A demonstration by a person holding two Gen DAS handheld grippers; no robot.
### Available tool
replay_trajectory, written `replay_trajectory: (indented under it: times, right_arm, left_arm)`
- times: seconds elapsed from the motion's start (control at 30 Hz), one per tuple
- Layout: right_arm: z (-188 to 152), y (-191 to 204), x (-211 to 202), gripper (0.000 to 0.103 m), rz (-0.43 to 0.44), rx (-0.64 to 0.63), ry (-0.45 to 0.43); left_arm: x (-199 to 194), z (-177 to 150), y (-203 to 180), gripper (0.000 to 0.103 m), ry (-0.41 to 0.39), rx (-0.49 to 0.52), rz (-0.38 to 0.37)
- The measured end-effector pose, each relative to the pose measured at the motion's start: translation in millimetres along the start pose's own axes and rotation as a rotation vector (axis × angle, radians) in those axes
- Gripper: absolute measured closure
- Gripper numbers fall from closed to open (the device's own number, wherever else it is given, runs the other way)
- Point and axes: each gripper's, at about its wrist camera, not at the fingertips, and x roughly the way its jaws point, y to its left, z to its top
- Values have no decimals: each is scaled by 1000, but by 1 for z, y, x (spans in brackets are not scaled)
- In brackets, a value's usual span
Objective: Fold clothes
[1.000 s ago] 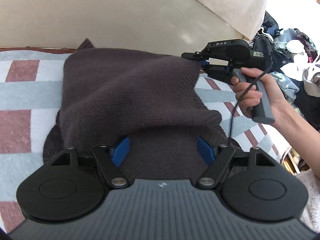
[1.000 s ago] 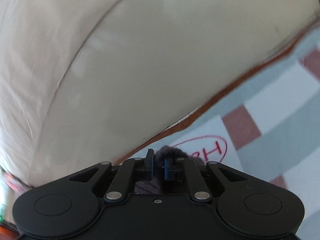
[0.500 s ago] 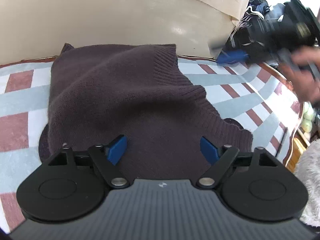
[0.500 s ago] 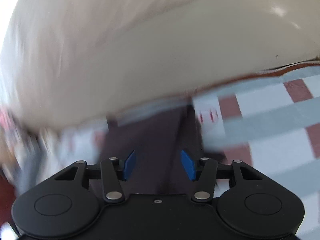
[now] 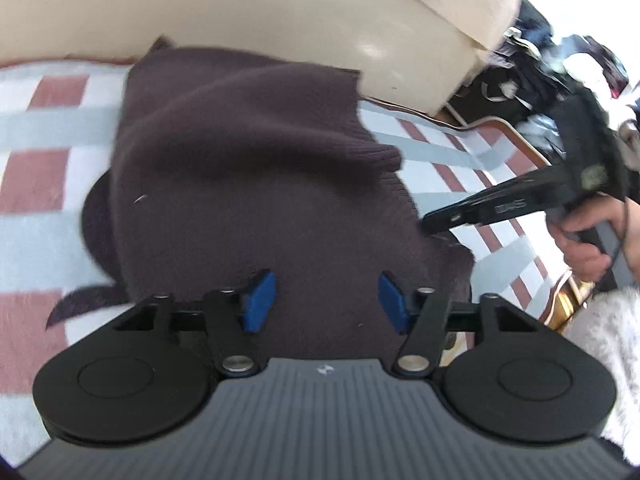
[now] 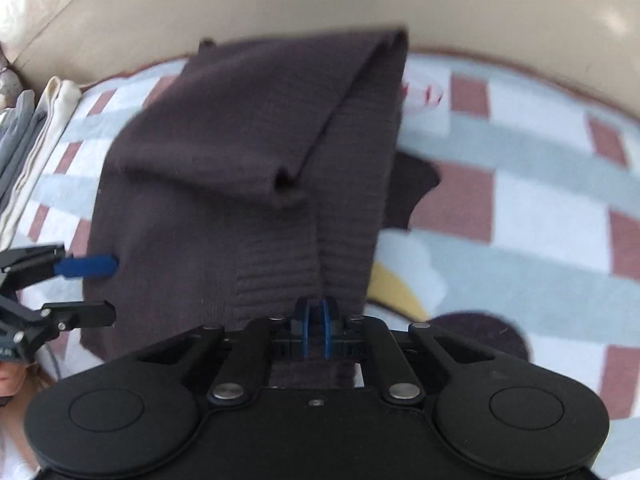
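We are seeing a dark brownish-purple knitted sweater — ribbed at its hem — lying on a blanket checked in white, pale grey-blue and dusty red. The cushion behind is showing cream. Both grippers are showing black bodies with blue pads — left gripper, right gripper.

A sweater lies on a blanket, its far edge against a sofa back. Folded clothes sit left of it; a clothes heap lies beyond the right end.
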Motion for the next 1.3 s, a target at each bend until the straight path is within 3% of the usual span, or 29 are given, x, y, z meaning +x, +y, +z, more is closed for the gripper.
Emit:
replay_trajectory:
  times: [0.03, 0.1, 0.2, 0.27, 0.3, 0.33, 0.37, 0.47, 0.53, 0.57, 0.63, 0.73, 0.8, 0.97, 1.07, 1.13, 1.23, 1.3]
  right_arm:
    - [1, 1, -3, 88, -5, -2, -29]
    - [2, -4, -11, 87, 34, 19, -77]
    - [-1, -11, -6, 84, 88, 49, -64]
    - [0, -12, 9, 80, 20, 42, -17]
    - [0, -10, 14, 80, 7, 29, -1]
    - [0, -9, 17, 80, -1, 20, 9]
    - [0, -9, 15, 80, 6, 24, 1]
    - [1, -8, 6, 80, 36, 30, -44]
    - [4, -9, -2, 80, 79, 4, -75]
    - [7, -9, -4, 74, 104, -25, -75]
    - [4, -14, -9, 68, 147, -92, -90]
    - [-6, -25, -8, 68, 210, -118, -97]
    - [-15, -33, -2, 68, 251, -95, -90]
    - [-34, -56, 24, 66, 302, 10, -120]
    - [-40, -69, 33, 59, 345, 82, -138]
    - [-44, -75, 34, 59, 410, 111, -141]
    - [-54, -74, 28, 67, 585, 80, -149]
    - [-62, -71, 20, 69, 637, 44, -163]
  left_arm:
    - [-1, 0, 2, 50, 2, -12, 4]
    - [-5, -2, 3, 50, -1, -27, 4]
    - [-2, -6, -1, 50, 23, -31, 38]
    - [4, -6, -8, 71, 58, 22, 91]
    - [7, -4, -10, 88, 72, 50, 127]
    - [10, -2, -12, 94, 86, 77, 164]
    - [12, 0, -13, 94, 99, 100, 195]
    - [3, 4, -5, 94, 96, 12, 144]
    - [-3, 1, -3, 94, 97, -2, 153]
    - [-6, -1, -2, 94, 101, -6, 161]
    - [-6, -3, -4, 94, 116, 20, 173]
    - [-7, -5, -6, 94, 140, 60, 191]
    - [-8, -6, -8, 93, 155, 84, 202]
    - [-7, -9, -3, 93, 142, 4, 179]
    - [-9, -11, -3, 93, 92, -10, 185]
    - [-7, -11, -3, 91, 87, -4, 180]
    - [-6, -9, -3, 91, 89, -3, 180]
    - [-5, -8, -3, 91, 88, 5, 173]
